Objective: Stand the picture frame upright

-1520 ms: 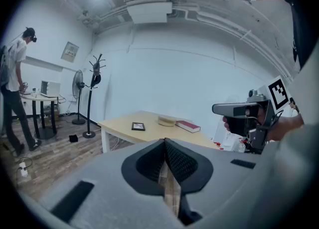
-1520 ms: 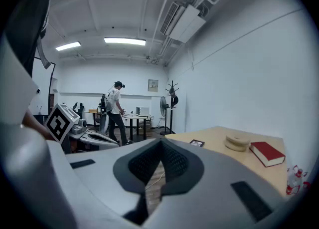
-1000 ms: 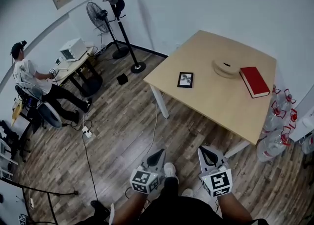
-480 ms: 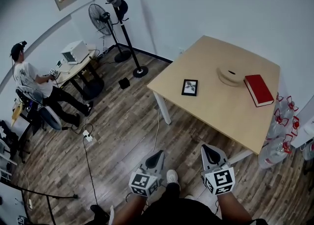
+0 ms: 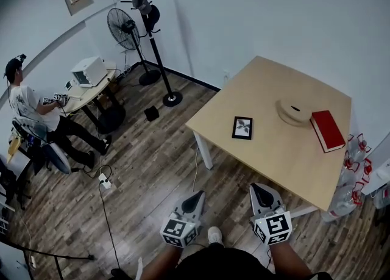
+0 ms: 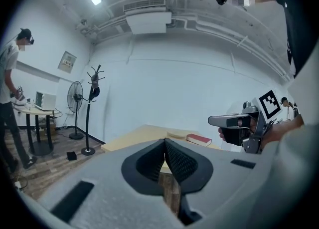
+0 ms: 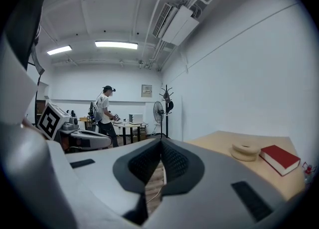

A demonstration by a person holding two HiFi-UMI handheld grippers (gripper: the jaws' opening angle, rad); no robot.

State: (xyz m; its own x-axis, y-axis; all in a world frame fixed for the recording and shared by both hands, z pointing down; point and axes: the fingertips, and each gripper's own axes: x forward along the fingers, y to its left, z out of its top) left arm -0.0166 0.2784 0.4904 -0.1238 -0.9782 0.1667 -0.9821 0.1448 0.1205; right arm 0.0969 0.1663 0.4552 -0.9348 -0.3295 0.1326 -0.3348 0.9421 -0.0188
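Item: picture frame (image 5: 242,127), black border, pale print. It lies flat on its back on the light wooden table (image 5: 268,157), towards the table's near-left edge.

Also on the table: a beige ring-shaped object (image 5: 294,113) to the right of the frame and farther back, and a red book (image 5: 327,130) just right of the ring.

Left gripper (image 5: 195,197): jaws together, nothing between them. It is held over the wood floor (image 5: 152,169) on the near side of the table, well apart from the frame.

Right gripper (image 5: 259,191): jaws together, empty. It is beside the left one, near the table's near edge, touching nothing.

Surroundings: coat stand (image 5: 155,41) and pedestal fan (image 5: 124,25) by the far wall; a person (image 5: 27,105) at a desk (image 5: 85,86) at far left; water bottles (image 5: 356,166) on the floor at right.
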